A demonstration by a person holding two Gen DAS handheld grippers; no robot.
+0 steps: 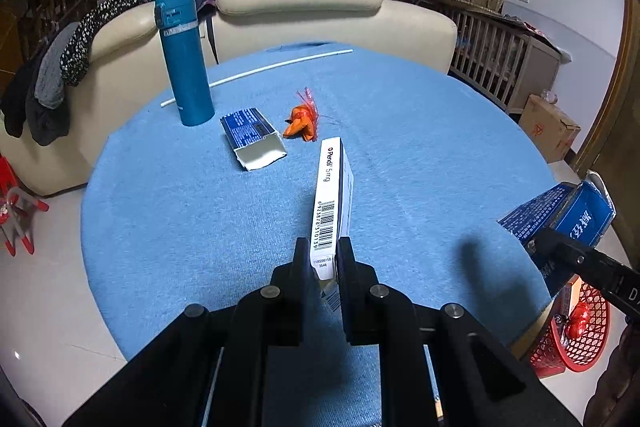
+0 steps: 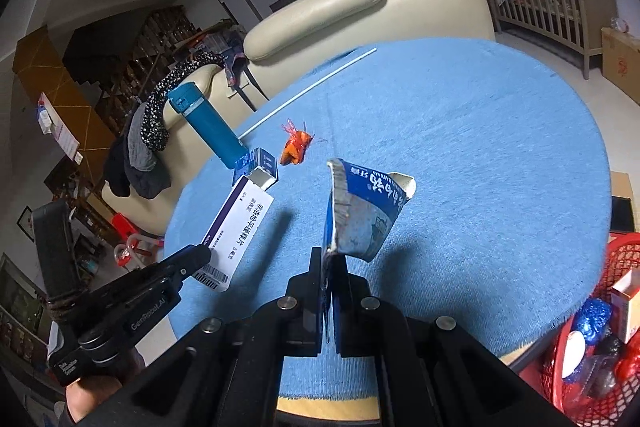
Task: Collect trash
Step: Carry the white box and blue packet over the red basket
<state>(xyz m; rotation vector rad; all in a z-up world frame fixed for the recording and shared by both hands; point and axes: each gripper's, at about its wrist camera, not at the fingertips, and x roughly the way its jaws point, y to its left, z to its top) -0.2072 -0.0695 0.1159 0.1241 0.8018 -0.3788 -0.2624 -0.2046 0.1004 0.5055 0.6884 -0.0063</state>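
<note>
My left gripper (image 1: 323, 259) is shut on a white medicine box (image 1: 331, 195) with a barcode, held on edge above the blue table (image 1: 180, 211); the same box (image 2: 240, 235) shows at the left of the right wrist view. My right gripper (image 2: 329, 263) is shut on a flattened blue carton (image 2: 362, 211) raised over the table; that carton (image 1: 560, 215) appears at the right edge of the left wrist view. On the table lie an open blue-and-white box (image 1: 254, 137) and a crumpled orange wrapper (image 1: 301, 121). A red mesh basket (image 2: 576, 359) with trash sits low beside the table's right edge.
A teal flask (image 1: 185, 61) stands upright at the table's far left, with a thin white stick (image 1: 256, 73) lying behind it. A cream sofa (image 1: 300, 11) with draped clothes backs the table. A wooden crib (image 1: 504, 55) and a cardboard box (image 1: 550, 127) stand at the right.
</note>
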